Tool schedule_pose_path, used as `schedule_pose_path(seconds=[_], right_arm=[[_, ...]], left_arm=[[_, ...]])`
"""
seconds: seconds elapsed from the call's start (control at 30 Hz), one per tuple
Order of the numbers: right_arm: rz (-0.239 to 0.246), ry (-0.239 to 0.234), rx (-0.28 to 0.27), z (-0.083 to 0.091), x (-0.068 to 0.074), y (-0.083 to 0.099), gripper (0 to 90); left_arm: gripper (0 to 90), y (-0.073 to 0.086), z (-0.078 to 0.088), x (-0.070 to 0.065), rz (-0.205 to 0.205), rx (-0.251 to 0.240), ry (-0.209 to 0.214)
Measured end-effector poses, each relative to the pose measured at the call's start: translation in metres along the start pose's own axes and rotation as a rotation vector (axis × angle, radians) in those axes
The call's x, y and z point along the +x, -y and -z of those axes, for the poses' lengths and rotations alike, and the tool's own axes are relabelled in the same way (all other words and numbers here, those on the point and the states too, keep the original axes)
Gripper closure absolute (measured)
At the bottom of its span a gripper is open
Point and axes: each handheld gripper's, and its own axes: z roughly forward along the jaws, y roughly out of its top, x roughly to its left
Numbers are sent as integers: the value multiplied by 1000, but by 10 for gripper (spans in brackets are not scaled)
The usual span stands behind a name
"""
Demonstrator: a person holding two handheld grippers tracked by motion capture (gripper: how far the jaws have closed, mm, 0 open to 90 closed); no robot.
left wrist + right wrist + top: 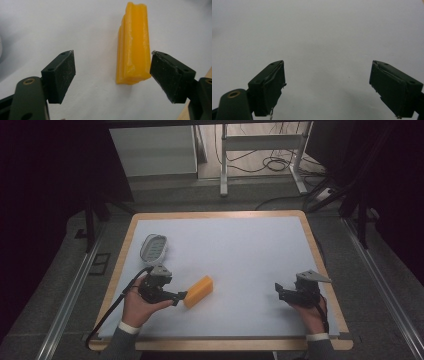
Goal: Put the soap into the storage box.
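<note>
Table [240,240]: yellow block [133,45] between left tongs [112,75].

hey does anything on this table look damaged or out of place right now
Mostly no. The yellow block has rough, chipped edges at its near end, and the right gripper has pads that look frayed and peeling. Nothing is spilled.

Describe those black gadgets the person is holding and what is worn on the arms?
Each hand holds a black two-jaw gripper: the left gripper and the right gripper. Both carry a grey three-cornered plate on top and trail a black cable. The flat jaw pads are scuffed, with brass-coloured pivots behind. The dark grey sleeves end in white cuffs.
</note>
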Motion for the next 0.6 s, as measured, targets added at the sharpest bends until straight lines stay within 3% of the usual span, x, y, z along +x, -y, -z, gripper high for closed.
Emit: schedule_pose_path(seconds=[0.27,0.33,0.6], right_arm=[[0,1,3,0,0,0,131],[-1,1,5,-1,0,1,131],[-5,4,4,-1,-1,1,131]], left_arm=[[211,0,-3,-3,-2,7,-2],[211,-1,-5,-6,-15,18,-20],[212,-9,-8,-16,-50,24,-11]])
